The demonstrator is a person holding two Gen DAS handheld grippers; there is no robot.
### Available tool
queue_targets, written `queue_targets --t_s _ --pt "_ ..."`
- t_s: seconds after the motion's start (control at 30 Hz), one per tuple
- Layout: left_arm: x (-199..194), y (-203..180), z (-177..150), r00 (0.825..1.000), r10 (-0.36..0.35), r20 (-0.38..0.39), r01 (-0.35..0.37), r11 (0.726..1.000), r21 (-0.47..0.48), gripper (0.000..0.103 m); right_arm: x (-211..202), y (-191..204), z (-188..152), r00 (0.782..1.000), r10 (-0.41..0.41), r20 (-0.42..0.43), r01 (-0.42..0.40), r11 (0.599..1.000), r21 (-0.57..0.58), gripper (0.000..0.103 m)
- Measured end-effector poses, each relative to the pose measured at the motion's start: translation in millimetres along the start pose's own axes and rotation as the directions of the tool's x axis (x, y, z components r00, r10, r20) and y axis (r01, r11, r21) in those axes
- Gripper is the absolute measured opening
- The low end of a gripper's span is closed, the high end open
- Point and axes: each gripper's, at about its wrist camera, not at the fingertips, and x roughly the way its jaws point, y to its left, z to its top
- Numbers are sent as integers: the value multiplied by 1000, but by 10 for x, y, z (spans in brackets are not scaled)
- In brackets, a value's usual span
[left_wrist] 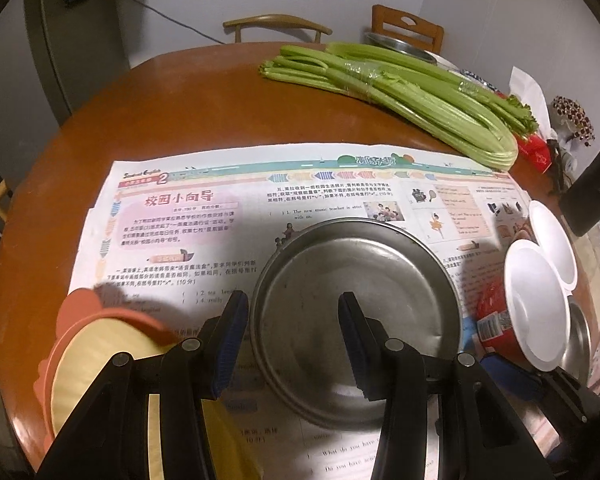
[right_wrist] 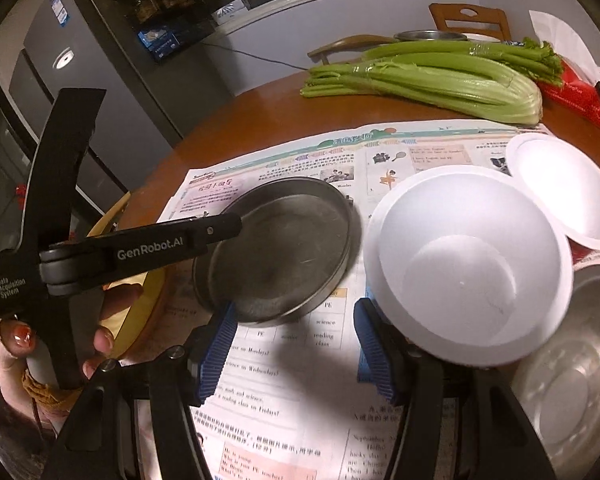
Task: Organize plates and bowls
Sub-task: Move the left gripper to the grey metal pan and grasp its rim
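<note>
Left gripper [left_wrist: 292, 344] angled steeply down, jaws spread, straddling near rim of the round shallow steel plate [left_wrist: 356, 320] on printed newspaper [left_wrist: 188, 216]. Right gripper [right_wrist: 296, 348] likewise spread, empty, above bare newspaper between plate and white foam bowl [right_wrist: 468, 272].

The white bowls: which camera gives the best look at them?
The right wrist view. There the near white bowl fills the frame, its whole inside showing, with the far white bowl tilted behind it. The left wrist view shows both small, squeezed and distorted at its right edge.
</note>
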Motion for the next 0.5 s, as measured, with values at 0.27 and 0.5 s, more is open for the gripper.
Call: queue_targets --t_s 0.27,0.5 --pt "125 22 64 1000 -11 -14 11 1000 2 48 206 38 43 999 -16 -33 16 1000 1 60" --pt "217 -36 69 998 30 -52 -29 999 18 48 295 125 70 999 -40 -31 39 999 -25 60"
